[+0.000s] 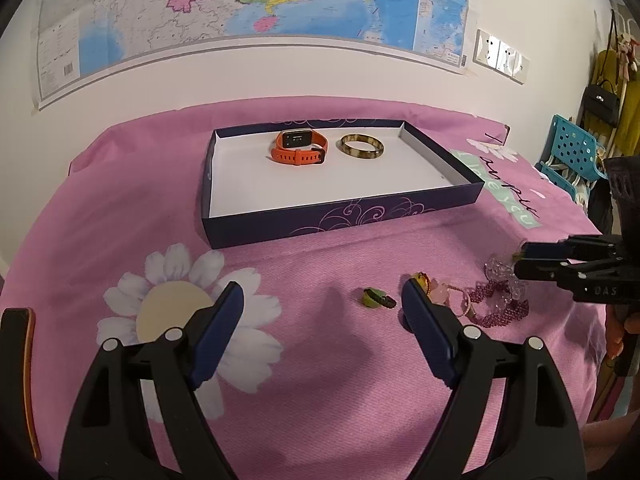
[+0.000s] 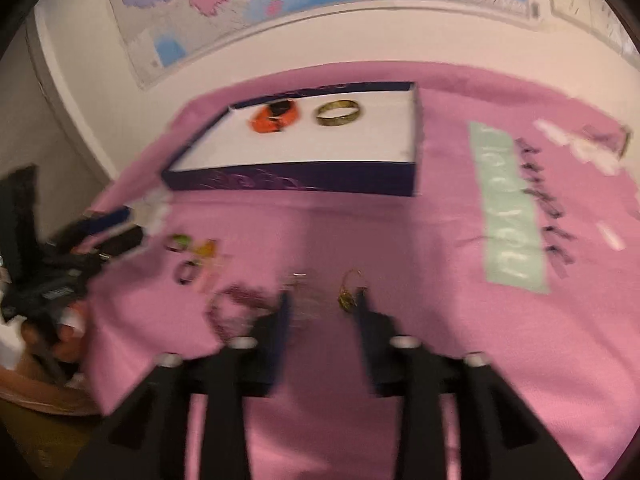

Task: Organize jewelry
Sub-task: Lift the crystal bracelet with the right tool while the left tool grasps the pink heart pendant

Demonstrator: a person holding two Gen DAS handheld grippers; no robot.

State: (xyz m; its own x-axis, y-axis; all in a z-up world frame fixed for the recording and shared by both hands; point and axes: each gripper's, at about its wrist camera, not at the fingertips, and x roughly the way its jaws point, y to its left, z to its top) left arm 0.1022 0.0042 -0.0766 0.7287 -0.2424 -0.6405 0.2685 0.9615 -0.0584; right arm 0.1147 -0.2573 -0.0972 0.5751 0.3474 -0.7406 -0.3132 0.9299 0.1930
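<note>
Jaws of your left gripper point(image 1: 322, 300) stood wide and empty, right gripper point(image 2: 322, 304) half-spread over pink cloth point(image 2: 400, 240), gold trinket point(image 2: 347, 298) touching its one-o'clock finger, tray point(image 1: 256, 228) at twelve.

Matt pink woven cloth point(image 1: 340, 360), glossy mottled bangle point(image 1: 362, 146), matt rubbery orange watch strap point(image 1: 298, 154), cardboard box point(image 1: 344, 216)

A home room. A wall map point(image 1: 256, 4) fills the top of the frame. Handbags point(image 1: 600, 104) hang at the right edge, above a flowered pink cloth point(image 1: 320, 360).

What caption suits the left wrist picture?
Open left gripper above loose jewelry; watch and bangle already in the box.
</note>
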